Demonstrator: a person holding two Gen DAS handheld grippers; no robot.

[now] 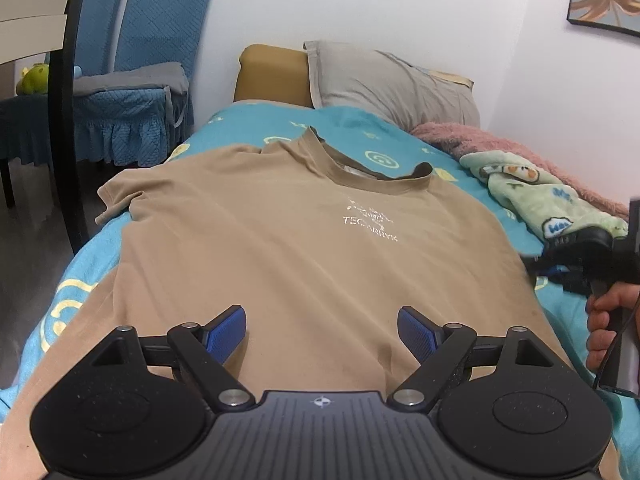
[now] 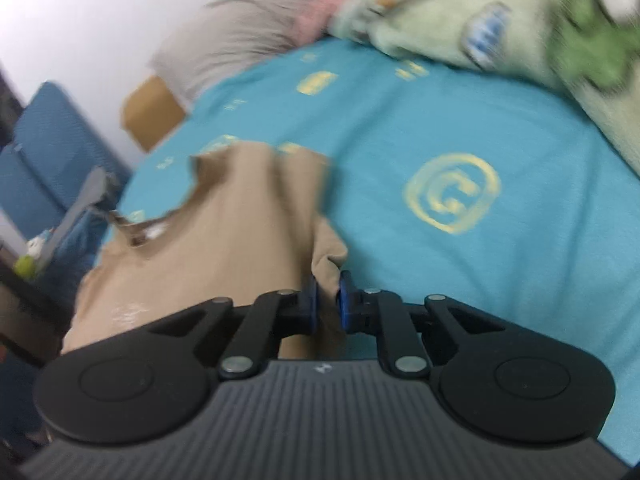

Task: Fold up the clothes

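A tan T-shirt (image 1: pixel 288 240) with white chest print lies flat, front up, on the teal bed sheet (image 1: pixel 360 132), collar toward the pillow. My left gripper (image 1: pixel 322 334) is open and empty, hovering over the shirt's lower part. My right gripper (image 2: pixel 328 300) is shut on the shirt's right sleeve edge (image 2: pixel 326 256) and holds it bunched over the shirt (image 2: pixel 224 240). In the left wrist view the right gripper (image 1: pixel 560 256) shows at the shirt's right edge, in a hand; its jaws are hidden there.
A grey pillow (image 1: pixel 392 84) and tan headboard (image 1: pixel 272 76) sit at the far end. A pink blanket (image 1: pixel 520 152) and a green printed blanket (image 1: pixel 540 196) lie along the right side. Blue-covered chairs (image 1: pixel 136 80) and a dark table leg (image 1: pixel 68 120) stand left of the bed.
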